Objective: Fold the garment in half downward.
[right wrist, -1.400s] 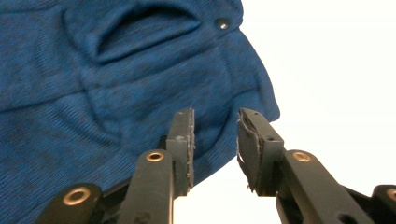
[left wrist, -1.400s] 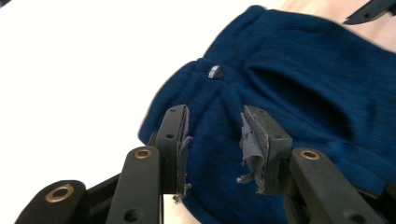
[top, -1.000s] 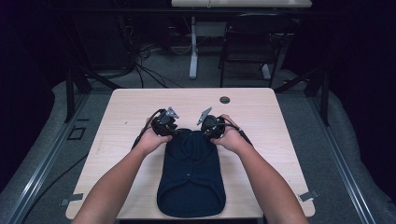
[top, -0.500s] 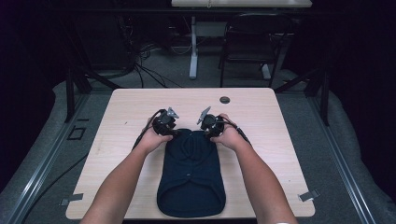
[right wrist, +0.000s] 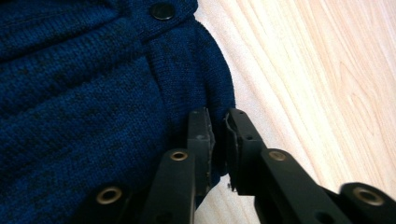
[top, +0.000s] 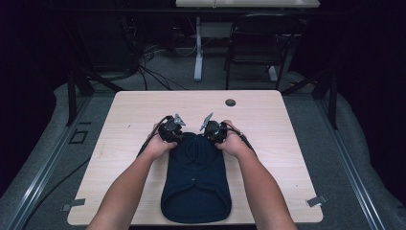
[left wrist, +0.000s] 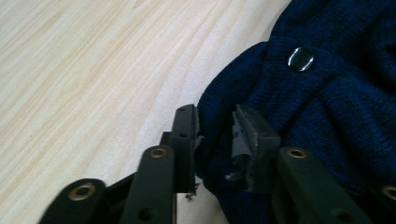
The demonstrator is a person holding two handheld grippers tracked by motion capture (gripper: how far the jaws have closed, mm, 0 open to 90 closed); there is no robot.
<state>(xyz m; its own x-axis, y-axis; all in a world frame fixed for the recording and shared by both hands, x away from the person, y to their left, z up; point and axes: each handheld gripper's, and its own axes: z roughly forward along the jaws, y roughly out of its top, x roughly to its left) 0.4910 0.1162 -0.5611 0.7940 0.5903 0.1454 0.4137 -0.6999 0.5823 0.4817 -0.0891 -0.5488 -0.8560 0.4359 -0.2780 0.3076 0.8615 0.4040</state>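
Observation:
A dark navy knit garment lies folded lengthwise on the wooden table, with a shiny button near its far end. My left gripper is at the garment's far left corner. Its jaws have just been closing, and a fold of the knit edge is pinched between them. My right gripper is at the far right corner. Its jaws have also just been closing and stand narrow on the edge of the knit, below a dark button.
A small round dark grommet sits in the tabletop near the far edge. Bare wood lies on both sides of the garment. Beyond the table stand a dark chair and a white table leg.

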